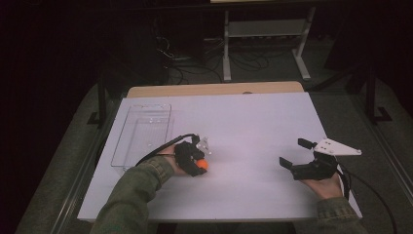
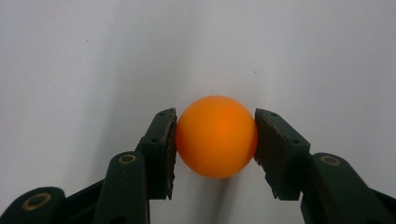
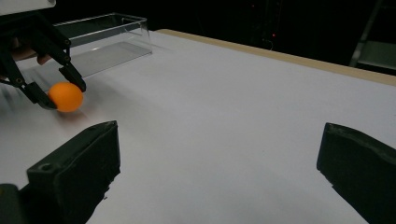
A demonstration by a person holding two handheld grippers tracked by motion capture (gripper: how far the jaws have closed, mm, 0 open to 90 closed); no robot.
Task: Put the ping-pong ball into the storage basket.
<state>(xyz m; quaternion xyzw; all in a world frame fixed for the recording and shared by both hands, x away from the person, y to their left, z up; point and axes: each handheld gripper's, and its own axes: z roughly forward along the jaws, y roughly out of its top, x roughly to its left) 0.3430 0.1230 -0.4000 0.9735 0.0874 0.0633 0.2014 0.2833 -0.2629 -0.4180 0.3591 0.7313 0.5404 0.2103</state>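
Note:
An orange ball [image 2: 216, 136] sits between the pads of my left gripper [image 2: 215, 140], and both pads press on its sides. From above, the ball [image 1: 202, 165] and left gripper [image 1: 199, 165] lie low over the white table, left of centre. The right gripper view shows the same ball [image 3: 66, 96] held by the left gripper [image 3: 60, 91] at far left. My right gripper [image 1: 293, 155] rests at the table's right side with its jaws wide apart and nothing between them; its two black fingers [image 3: 79, 170] frame bare table.
A clear plastic tray [image 1: 142, 134] stands at the table's left, just beyond the left gripper; its wall [image 3: 105, 32] shows in the right gripper view. The white table sheet [image 1: 253, 126] stretches between the hands. A wooden edge [image 1: 214, 89] runs along the back.

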